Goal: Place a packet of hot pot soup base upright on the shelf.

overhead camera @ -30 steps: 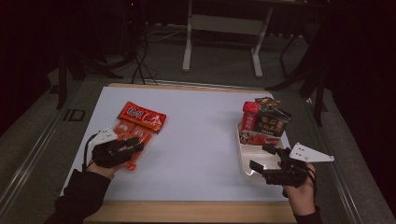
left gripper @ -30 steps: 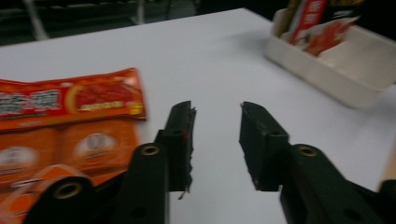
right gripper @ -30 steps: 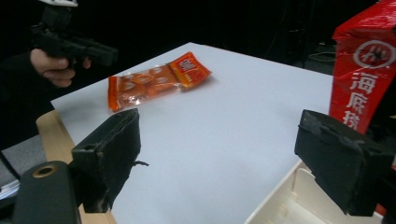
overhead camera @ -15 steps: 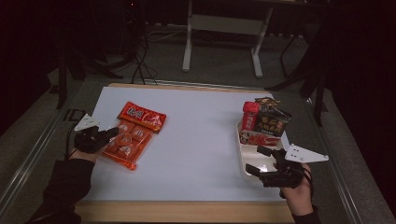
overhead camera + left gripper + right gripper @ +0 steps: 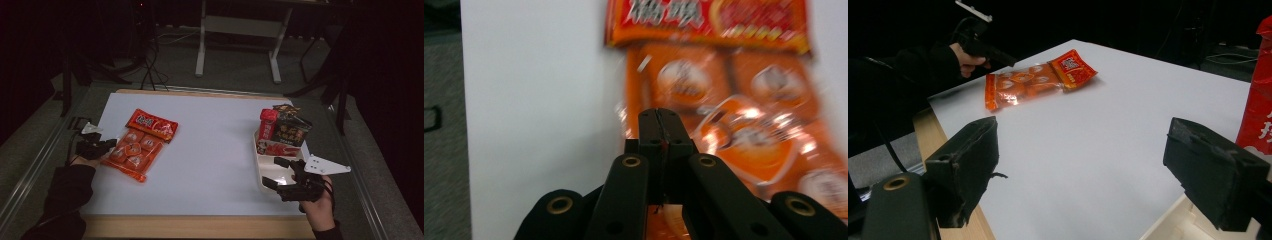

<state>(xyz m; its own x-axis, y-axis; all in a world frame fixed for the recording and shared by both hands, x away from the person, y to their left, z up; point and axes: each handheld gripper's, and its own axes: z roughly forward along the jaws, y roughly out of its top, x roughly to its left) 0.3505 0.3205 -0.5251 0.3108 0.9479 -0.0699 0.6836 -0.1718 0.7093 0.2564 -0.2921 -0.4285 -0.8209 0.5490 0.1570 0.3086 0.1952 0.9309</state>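
While the left hand-held gripper (image 5: 659,120) rests pressed together at the orange snack bag's (image 5: 131,152) edge on the white surface (image 5: 215,150), the right hand-held gripper (image 5: 1083,175) hangs spread wide.

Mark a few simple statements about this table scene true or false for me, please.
1. The left gripper has its two black jaws shut together. True.
2. The orange plastic snack bag with small round pieces lies in the white tray. False: it lies flat on the white table top, on the person's left side.
3. The right gripper has its jaws open with nothing between them. True.
4. The white tray at the right edge holds several upright packages, one of them a red packet. True.
5. The right gripper is holding the orange snack bag. False: that bag lies across the table from it, beside the left gripper.
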